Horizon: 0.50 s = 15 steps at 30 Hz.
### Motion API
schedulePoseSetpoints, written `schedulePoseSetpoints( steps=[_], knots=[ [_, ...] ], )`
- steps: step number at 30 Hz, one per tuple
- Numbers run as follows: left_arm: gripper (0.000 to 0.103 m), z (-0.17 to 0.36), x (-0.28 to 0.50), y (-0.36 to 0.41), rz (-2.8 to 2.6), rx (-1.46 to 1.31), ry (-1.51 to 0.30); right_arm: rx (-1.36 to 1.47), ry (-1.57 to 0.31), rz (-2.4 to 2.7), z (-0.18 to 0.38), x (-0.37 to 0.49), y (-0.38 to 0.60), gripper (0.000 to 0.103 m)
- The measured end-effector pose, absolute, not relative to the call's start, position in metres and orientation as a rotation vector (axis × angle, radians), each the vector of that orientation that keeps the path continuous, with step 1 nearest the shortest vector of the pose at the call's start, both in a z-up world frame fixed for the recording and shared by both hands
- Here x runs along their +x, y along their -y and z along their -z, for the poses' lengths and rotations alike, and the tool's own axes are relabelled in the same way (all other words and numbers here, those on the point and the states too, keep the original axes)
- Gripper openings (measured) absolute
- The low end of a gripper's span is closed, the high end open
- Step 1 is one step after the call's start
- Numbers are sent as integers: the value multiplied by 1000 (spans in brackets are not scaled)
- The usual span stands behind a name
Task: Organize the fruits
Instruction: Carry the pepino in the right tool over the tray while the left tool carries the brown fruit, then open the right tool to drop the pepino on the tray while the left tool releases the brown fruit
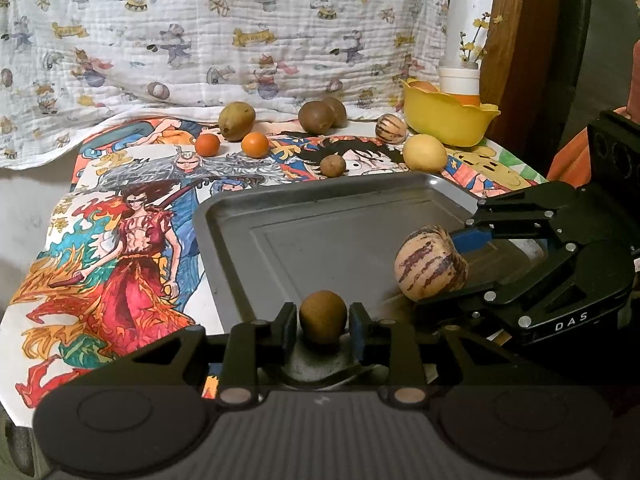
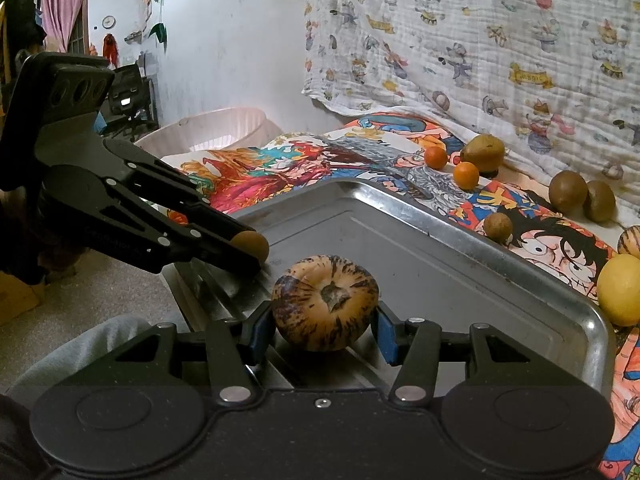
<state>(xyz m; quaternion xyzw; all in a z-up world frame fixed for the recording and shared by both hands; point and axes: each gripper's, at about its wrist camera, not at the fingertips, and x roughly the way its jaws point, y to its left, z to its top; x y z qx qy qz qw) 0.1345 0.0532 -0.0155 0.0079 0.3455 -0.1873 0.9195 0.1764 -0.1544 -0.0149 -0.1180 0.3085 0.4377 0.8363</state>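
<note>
My left gripper [image 1: 323,322] is shut on a small brown kiwi [image 1: 323,317] over the near edge of the metal tray [image 1: 320,240]; it also shows in the right wrist view [image 2: 250,250]. My right gripper [image 2: 325,320] is shut on a striped cream-and-purple melon [image 2: 325,302] over the tray's near side [image 2: 440,280]; the melon also shows in the left wrist view [image 1: 430,264]. Loose fruit lies beyond the tray: two small oranges [image 1: 255,145], a pear [image 1: 237,121], two kiwis [image 1: 316,117], a small kiwi [image 1: 333,165], a second striped melon [image 1: 391,129], a lemon [image 1: 425,153].
A yellow bowl [image 1: 448,114] with orange fruit stands at the back right by a white pipe and wooden frame. A cartoon-print cloth covers the table; a patterned blanket hangs behind. A white basket [image 2: 208,128] sits off the table's left end.
</note>
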Motion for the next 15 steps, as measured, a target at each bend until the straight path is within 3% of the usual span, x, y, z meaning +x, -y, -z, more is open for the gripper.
schedulePoseSetpoints(
  steps=[1,4,15],
  knots=[
    [39,15,134,-53,384,13,-707,-249,-650,-924,15,176,155,56],
    [69,11,129,-54,365,7,-678,-233,-637,-914,11,175,161,63],
    [100,-4,112,-47,336,67,-590,-161,-594,-857,-5,163,197,89]
  ],
)
